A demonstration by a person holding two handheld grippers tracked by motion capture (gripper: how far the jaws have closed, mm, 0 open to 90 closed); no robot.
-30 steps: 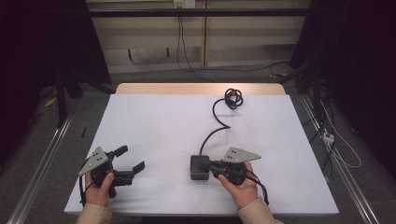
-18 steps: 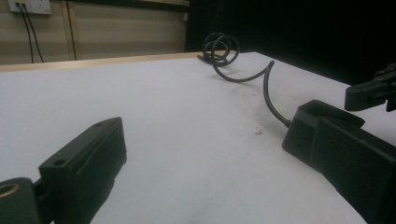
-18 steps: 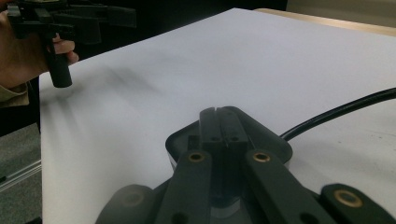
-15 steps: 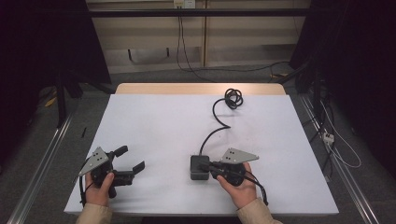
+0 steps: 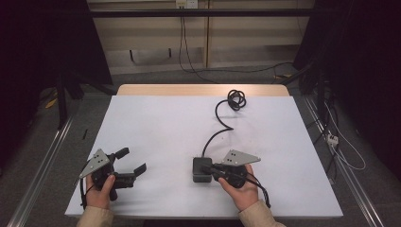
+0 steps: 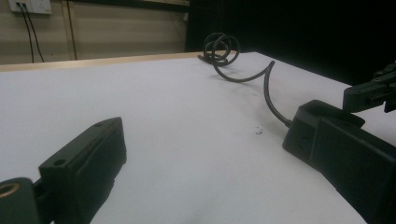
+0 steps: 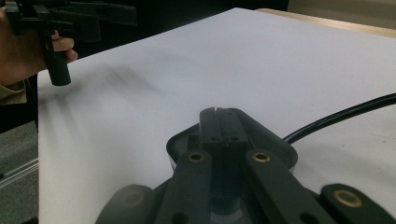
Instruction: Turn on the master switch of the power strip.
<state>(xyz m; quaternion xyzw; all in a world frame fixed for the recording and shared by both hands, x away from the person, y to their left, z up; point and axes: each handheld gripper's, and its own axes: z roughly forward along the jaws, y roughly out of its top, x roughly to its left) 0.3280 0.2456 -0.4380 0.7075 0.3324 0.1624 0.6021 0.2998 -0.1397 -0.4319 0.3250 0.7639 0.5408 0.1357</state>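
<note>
A black adapter box [image 5: 199, 171] lies on the white table [image 5: 161, 127], near the front edge and right of centre. Its black cable [image 5: 219, 124] snakes away to a coil [image 5: 236, 100] near the far edge. My right gripper [image 5: 210, 169] is shut, its jaws pressed together and lying over the top of the adapter [image 7: 275, 140]. The right gripper's tips [image 7: 216, 114] reach the box's far side, and nothing is between them. At the front left my left gripper [image 5: 131, 160] is held open with nothing between its jaws. In the left gripper view the adapter [image 6: 327, 109] sits behind the right-hand jaw.
A person's hands [image 5: 239, 194] hold both grippers at the table's near edge. Beyond the table's far wooden edge [image 5: 198, 90], cables run across the floor [image 5: 236, 71]. Metal rails [image 5: 42, 161] flank the table on both sides. White table surface stretches between the two grippers and towards the back left.
</note>
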